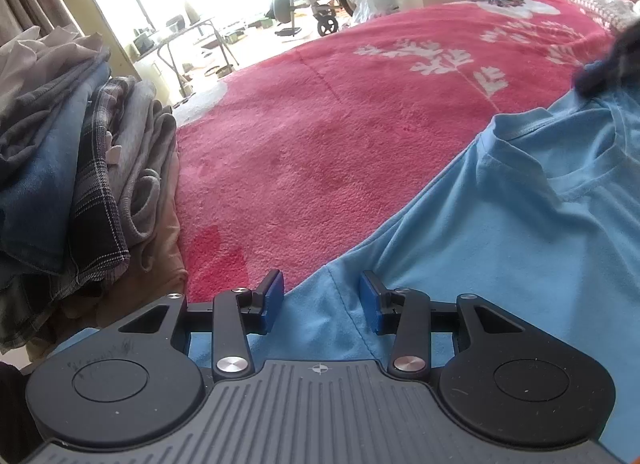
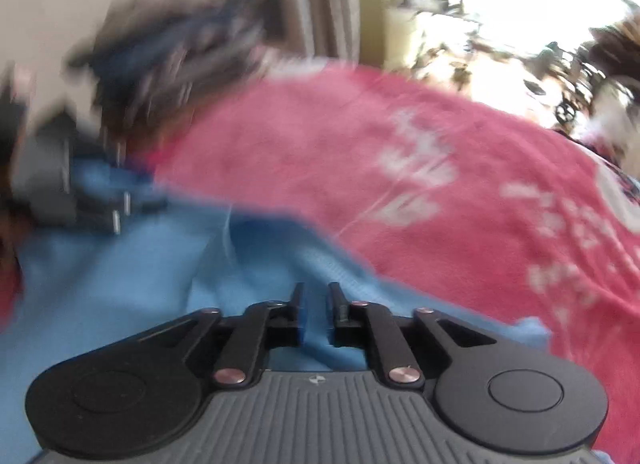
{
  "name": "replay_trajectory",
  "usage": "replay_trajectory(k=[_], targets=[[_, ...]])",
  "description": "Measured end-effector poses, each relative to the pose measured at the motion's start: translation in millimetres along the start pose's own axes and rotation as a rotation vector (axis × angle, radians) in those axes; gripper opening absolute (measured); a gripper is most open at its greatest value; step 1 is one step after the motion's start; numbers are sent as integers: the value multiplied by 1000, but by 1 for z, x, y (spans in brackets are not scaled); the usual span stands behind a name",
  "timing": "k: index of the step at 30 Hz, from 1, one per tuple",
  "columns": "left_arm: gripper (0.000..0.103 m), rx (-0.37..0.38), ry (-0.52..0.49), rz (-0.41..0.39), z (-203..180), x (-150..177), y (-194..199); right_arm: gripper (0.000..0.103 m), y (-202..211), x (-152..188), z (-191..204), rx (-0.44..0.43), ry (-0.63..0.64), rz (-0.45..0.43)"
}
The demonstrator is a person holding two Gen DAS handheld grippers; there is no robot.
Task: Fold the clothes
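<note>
Your left gripper [image 1: 322,296] hangs wide open, empty, over the light blue cotton T-shirt [image 1: 500,224] on the red fleece blanket [image 1: 320,124]; only this view shows the folded clothes stack [image 1: 80,168]. Your right gripper [image 2: 316,304], blurred, is narrowly parted over the shirt hem; grasp unclear

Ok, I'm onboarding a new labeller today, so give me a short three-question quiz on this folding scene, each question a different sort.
1. True or false: the left hand-held gripper is clamped shut on the light blue T-shirt.
2. Multiple choice: the pile of folded clothes in the left wrist view lies (A) left of the gripper, (B) right of it, (C) on the T-shirt.
3. Fill in: the T-shirt lies on a ____ blanket with white leaf prints.

Key: 1 false, its jaws stand apart over the cloth; 2 A; 3 pink.
</note>
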State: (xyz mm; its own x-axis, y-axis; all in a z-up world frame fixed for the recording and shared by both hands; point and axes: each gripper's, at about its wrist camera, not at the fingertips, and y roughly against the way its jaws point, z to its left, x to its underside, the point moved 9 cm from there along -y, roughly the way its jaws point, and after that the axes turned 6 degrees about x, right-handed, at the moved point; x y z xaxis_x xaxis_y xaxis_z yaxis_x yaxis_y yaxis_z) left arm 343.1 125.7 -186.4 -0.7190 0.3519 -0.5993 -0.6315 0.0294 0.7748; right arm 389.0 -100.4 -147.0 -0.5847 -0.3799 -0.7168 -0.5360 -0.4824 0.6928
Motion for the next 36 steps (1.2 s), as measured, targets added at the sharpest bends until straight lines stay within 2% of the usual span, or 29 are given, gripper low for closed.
replay_trajectory(k=[2,4,7,10,13,15,16,17,20,21,23,24,25,27,29,32,36], targets=[[42,4,9,-5,1,-2,3,27,14,-11,-34,70,-54,-22],[42,13,16,-23,2,-8,8,30,19,-11,-60,143,-53,16],[43,81,47,-93,0,-27,22,38,22,-2,-91,213,-92,88],[51,184,105,-128,-10,-49,22,42,23,5,-104,188,-201,93],[52,274,130,-128,-31,-72,10,43,15,12,-110,157,-307,122],[52,298,126,-103,-47,-82,-5,45,7,15,-114,146,-365,155],[52,310,125,-90,-55,-87,-13,54,3,17,-116,140,-394,172],[52,324,124,-71,-61,-91,-21,59,-1,18,-118,134,-423,189],[50,341,92,-41,-76,-97,-36,59,-9,21,-123,115,-501,230],[48,337,79,-33,-78,-95,-39,59,-10,21,-124,112,-506,240],[36,330,54,-16,-83,-92,-43,58,-13,22,-123,110,-499,266],[32,327,45,-9,-86,-91,-46,57,-15,24,-122,111,-487,283],[29,325,36,-5,-87,-90,-46,50,-16,25,-120,113,-466,299],[12,324,16,-21,-91,-88,-45,41,-15,26,-114,131,-409,307],[5,306,0,-41,-93,-87,-43,15,-13,26,-110,120,-376,291],[0,263,25,-83,-88,-88,-36,9,-3,22,-109,132,-351,215],[0,196,58,-163,-74,-89,-23,8,20,13,-106,145,-328,52]])
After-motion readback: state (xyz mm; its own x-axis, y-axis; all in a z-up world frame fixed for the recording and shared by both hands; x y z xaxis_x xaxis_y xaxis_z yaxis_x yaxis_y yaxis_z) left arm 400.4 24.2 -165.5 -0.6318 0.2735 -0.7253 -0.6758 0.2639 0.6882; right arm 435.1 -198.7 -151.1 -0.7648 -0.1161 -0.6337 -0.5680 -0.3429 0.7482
